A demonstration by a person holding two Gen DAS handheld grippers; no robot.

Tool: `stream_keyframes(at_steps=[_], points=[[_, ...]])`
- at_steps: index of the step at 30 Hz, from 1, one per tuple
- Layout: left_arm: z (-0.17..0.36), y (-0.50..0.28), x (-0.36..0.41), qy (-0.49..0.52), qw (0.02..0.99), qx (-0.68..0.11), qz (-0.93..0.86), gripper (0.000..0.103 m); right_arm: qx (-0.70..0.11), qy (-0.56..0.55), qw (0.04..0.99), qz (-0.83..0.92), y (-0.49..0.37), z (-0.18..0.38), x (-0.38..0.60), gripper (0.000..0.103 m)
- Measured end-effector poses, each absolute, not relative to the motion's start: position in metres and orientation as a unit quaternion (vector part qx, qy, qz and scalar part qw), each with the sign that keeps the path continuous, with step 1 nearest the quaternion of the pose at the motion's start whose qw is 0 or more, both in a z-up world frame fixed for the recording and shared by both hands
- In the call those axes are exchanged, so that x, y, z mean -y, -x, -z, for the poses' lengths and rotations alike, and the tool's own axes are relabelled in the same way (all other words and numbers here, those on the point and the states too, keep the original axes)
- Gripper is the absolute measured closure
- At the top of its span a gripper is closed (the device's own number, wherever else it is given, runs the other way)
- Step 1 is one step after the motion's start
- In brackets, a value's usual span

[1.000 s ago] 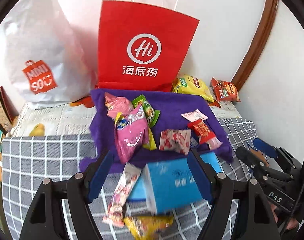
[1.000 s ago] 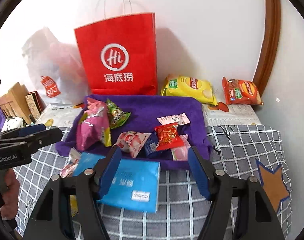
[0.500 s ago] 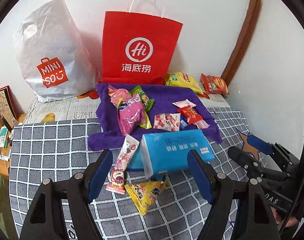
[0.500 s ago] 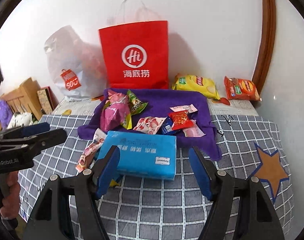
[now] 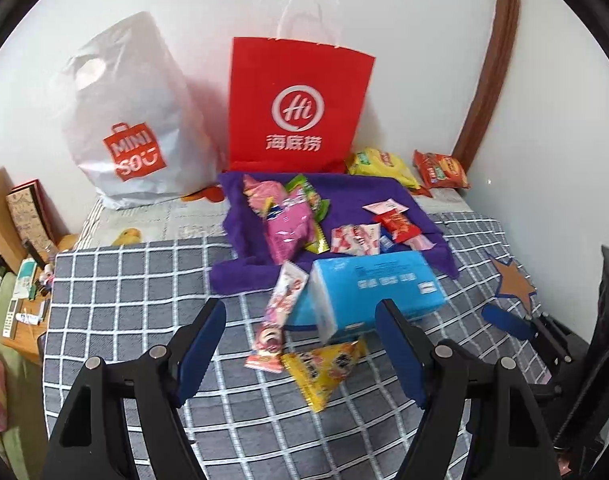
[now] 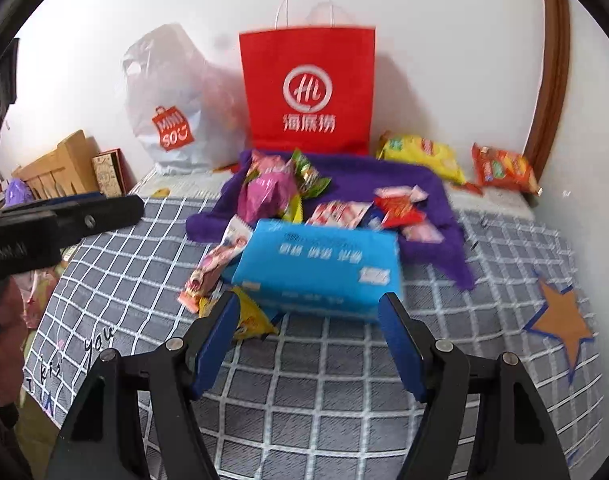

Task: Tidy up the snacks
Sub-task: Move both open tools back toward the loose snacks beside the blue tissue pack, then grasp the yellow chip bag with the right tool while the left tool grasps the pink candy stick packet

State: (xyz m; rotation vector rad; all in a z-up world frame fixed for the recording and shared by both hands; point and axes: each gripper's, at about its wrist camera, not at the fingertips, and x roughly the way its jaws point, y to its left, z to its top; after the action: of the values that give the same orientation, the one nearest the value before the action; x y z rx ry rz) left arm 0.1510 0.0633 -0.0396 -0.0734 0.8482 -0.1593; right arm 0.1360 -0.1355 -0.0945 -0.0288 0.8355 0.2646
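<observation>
Several snack packets lie on a purple cloth: a pink bag, a green packet, a red packet. A blue tissue pack sits at the cloth's front edge. Beside it lie a long pink packet and a yellow packet. My left gripper is open and empty, held back from the yellow packet. My right gripper is open and empty, just before the tissue pack.
A red paper bag and a white plastic bag stand against the wall. Yellow and orange chip bags lie at the back right. The checked bedcover ends at left, with boxes beyond.
Both grippers have pulled back and up from the cloth. More of the bedcover and the yellow packet now show. Both stay open.
</observation>
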Motion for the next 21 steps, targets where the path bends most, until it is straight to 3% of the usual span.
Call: stream_keyframes(at_steps=[21], points=[[0.1,-0.171,-0.144,0.076,0.89,-0.45,-0.002,0.027,-0.46,0.026,0.864,-0.202,-0.179,0.178,0.059,0.032]])
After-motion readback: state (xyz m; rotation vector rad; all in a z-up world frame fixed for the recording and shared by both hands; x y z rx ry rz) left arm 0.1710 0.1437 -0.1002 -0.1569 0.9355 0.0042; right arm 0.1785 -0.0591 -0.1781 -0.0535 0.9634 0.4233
